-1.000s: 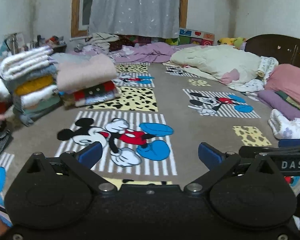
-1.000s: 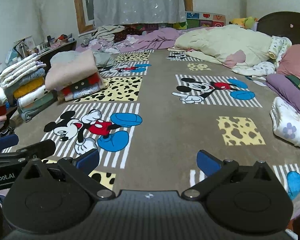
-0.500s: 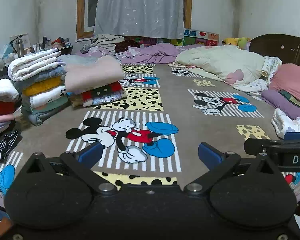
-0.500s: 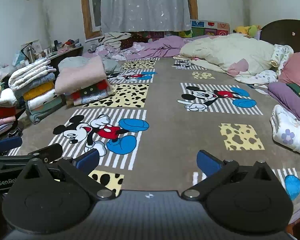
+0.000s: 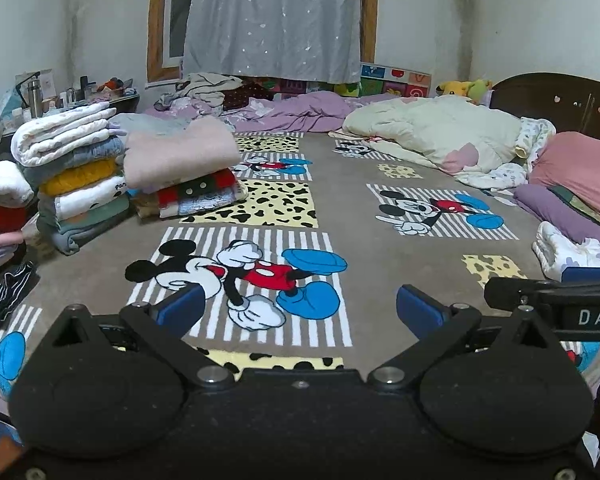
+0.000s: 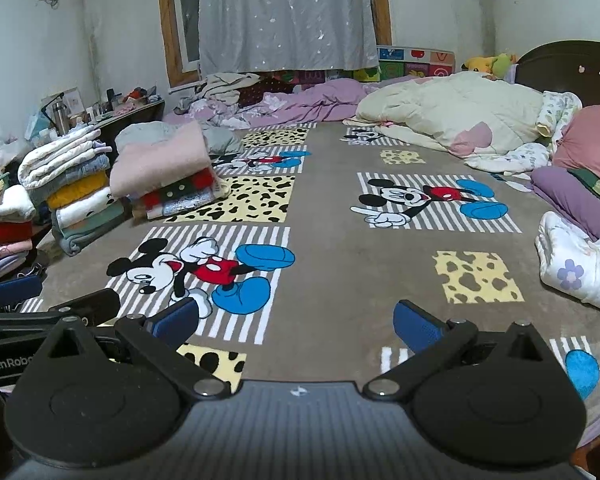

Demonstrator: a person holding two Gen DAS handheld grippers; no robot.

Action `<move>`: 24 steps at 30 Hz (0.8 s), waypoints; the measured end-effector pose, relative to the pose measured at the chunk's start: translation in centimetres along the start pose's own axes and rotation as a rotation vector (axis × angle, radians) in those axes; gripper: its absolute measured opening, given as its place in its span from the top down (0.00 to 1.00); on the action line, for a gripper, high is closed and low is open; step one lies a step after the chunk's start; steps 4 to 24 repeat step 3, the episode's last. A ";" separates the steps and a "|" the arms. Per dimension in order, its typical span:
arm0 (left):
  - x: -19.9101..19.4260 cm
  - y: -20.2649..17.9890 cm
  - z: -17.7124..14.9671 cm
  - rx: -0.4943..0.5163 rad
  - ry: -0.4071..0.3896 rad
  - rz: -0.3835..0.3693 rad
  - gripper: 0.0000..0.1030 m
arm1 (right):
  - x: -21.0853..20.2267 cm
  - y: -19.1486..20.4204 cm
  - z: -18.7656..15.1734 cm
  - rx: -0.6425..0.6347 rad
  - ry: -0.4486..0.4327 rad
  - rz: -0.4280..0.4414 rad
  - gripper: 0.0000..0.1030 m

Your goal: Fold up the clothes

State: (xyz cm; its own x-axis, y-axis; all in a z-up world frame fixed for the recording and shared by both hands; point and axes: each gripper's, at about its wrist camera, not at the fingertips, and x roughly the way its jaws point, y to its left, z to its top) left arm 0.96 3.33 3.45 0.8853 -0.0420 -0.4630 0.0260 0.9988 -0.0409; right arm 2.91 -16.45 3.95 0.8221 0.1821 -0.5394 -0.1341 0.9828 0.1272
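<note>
A cartoon-mouse blanket covered the bed below a grey curtain. Folded clothes sat stacked at its left edge. The left gripper and right gripper hovered, jaws spread, empty.

cartoon-mouse blanket | grey curtain | cream duvet | yellow plush toy

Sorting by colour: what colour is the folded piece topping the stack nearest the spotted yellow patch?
Pale pink folded piece, clearest in the left wrist view.
</note>
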 end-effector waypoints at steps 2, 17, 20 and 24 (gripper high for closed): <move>-0.1 -0.1 0.1 0.005 -0.003 -0.005 0.00 | 0.0 -0.1 0.0 -0.003 0.000 -0.005 0.00; 0.0 -0.1 0.1 0.006 -0.002 -0.009 0.00 | 0.1 -0.1 -0.1 -0.005 -0.001 -0.010 0.00; 0.0 -0.1 0.1 0.006 -0.002 -0.009 0.00 | 0.1 -0.1 -0.1 -0.005 -0.001 -0.010 0.00; 0.0 -0.1 0.1 0.006 -0.002 -0.009 0.00 | 0.1 -0.1 -0.1 -0.005 -0.001 -0.010 0.00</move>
